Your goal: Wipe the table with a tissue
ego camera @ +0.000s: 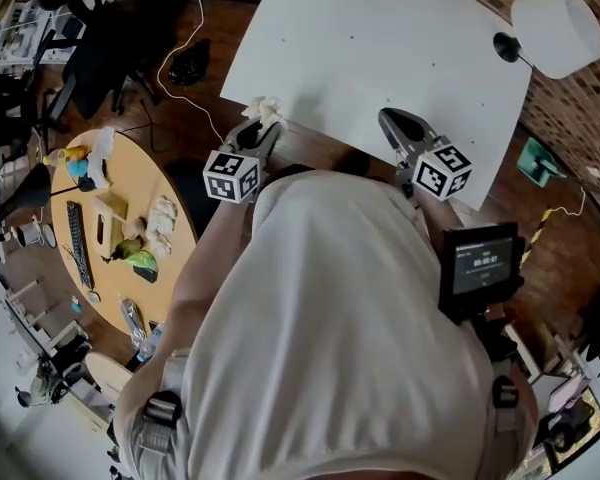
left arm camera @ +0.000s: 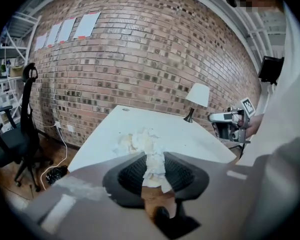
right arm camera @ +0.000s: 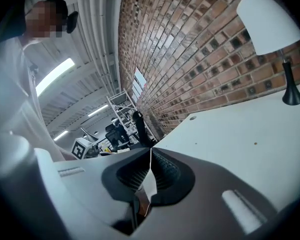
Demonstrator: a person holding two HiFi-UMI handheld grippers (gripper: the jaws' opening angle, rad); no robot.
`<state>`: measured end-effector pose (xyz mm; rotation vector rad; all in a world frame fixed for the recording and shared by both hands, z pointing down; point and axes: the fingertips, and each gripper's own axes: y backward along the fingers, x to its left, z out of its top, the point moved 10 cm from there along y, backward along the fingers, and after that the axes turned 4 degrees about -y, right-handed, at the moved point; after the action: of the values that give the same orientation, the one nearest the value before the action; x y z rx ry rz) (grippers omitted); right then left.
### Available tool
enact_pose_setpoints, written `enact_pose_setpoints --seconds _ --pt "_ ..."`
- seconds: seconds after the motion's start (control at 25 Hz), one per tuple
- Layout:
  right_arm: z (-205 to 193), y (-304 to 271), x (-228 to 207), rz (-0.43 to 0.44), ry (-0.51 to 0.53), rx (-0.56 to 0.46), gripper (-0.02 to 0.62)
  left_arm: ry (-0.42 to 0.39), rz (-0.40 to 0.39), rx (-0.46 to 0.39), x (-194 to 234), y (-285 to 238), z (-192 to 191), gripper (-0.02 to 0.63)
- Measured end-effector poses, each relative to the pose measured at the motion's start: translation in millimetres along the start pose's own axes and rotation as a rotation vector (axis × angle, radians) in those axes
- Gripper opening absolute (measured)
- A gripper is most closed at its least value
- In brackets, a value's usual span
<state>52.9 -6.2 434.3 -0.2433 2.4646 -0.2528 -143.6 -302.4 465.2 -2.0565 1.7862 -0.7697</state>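
Person's white shirt (ego camera: 330,318) is nearest cam and fills the head view, hiding the table's near edge. L gripper (ego camera: 263,128): jaws narrow, pinched on crumpled tissue (ego camera: 264,108), wad sticking out past the tips, at near-left corner of white table (ego camera: 380,48). R gripper (ego camera: 402,128): jaws together, nothing betw. them, by the near edge. Step (judged): bringing tissue to surface, wipe not begun. Next: lower wad onto top, press lightly, sweep across, avoid lamp (ego camera: 555,28) at far right. Can't tell if tissue touches table.
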Motion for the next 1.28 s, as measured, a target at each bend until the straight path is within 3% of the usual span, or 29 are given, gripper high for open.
enact_pose_setpoints --seconds 0.4,0.72,0.88,1.28 --pt "10 8 -19 -0.054 -0.033 -0.042 0.011 -0.036 -0.006 0.056 22 -32 27 0.114" --pt "16 -22 -20 -0.142 -0.057 -0.084 0.011 -0.076 -0.076 0.078 71 -69 45 0.112" --pt "23 -44 -15 -0.182 -0.05 -0.092 0.009 -0.073 -0.085 0.092 101 -92 54 0.114" --pt "18 -54 3 -0.306 -0.072 -0.129 0.009 -0.151 -0.076 0.156 154 -142 72 0.112"
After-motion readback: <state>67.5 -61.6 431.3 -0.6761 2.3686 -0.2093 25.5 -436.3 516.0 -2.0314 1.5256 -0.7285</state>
